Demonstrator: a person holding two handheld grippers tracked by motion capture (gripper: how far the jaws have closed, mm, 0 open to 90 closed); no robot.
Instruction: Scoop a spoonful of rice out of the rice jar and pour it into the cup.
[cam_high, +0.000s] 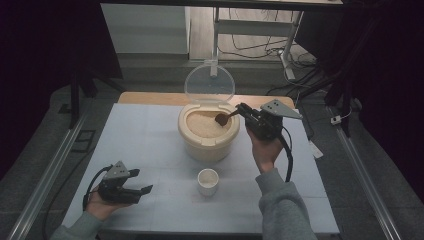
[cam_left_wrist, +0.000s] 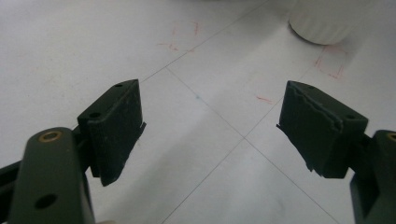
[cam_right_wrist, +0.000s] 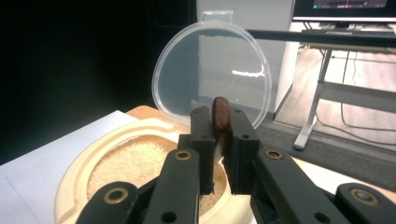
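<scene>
Two of my fingers (cam_right_wrist: 205, 140), on the right gripper (cam_high: 248, 114), are pinched hard on the handle of a brown wooden spoon (cam_high: 224, 118); in the right gripper view the handle's rounded end sticks up between the pads. From the high view, the spoon's bowl hangs over the rice (cam_high: 205, 125), at about the three o'clock side of the cream rice container (cam_high: 207, 145), whether it touches the grains I cannot tell. My right hand (cam_high: 265, 150) grips the tool from below, just off the container's three o'clock edge. The clear round lid (cam_high: 210, 82) stands open and upright at the container's twelve o'clock.

My left gripper (cam_high: 137, 192) rests low on the white desk (cam_high: 150, 135) at about eight o'clock from the container, well apart from it. Its fingers (cam_left_wrist: 114, 130) are spread wide with nothing between them, only bare desk with thin grid lines and faint red marks. A small white ribbed cup (cam_high: 208, 181) stands at the container's six o'clock, near it but apart, and roughly at three o'clock from my left gripper; its base shows at the top of the left gripper view.
</scene>
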